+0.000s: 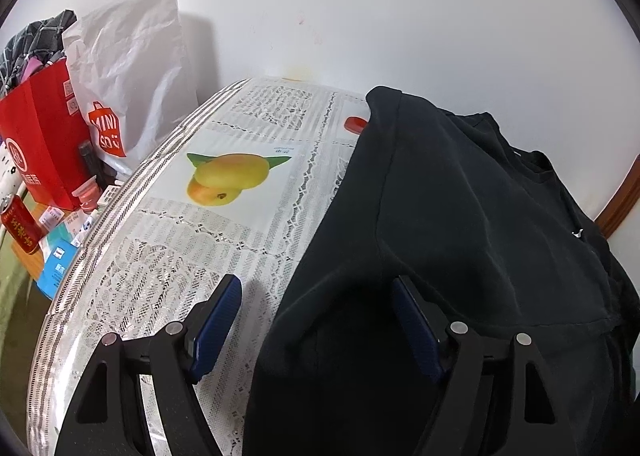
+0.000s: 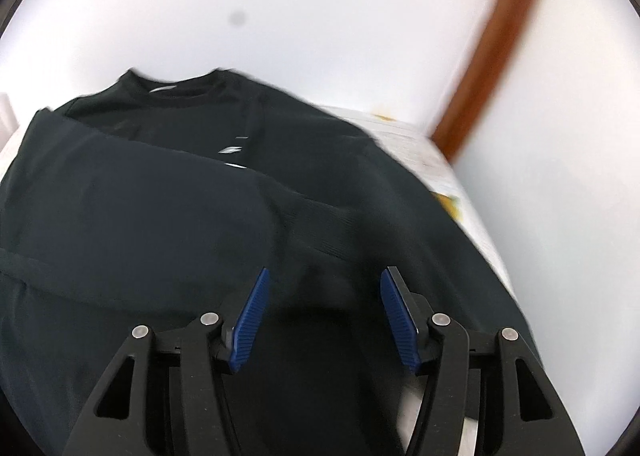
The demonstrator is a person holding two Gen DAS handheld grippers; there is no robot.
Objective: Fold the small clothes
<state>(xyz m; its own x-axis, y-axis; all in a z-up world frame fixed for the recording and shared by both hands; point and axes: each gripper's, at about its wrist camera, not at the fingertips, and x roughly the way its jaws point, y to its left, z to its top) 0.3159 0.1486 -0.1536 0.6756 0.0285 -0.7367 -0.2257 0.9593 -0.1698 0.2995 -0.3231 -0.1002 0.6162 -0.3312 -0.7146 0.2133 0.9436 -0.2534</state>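
Lying on the table: a black shirt was spread over the right part of the lace-covered table, one side folded in over the body, its collar toward the far edge by the white wall.
Left gripper: the left gripper was wide open and gripped nothing; its left blue pad stood over bare lace, its right pad over the shirt's near left edge.
Right gripper: the right gripper was also wide open with nothing between its pads, poised over the shirt's near part; whether it touched the cloth could not be told, as that view was blurred.
Table cover: a printed picture of yellow fruit showed near the table's middle, left of the shirt.
Far edge: a small red thing peeked out beside the shirt's folded edge.
Left of the table: a red bag stuffed with clothes, a white shopping bag, a red can and small boxes crowded a lower surface.
Right corner: a brown wooden trim ran up the wall behind the table's far right corner.
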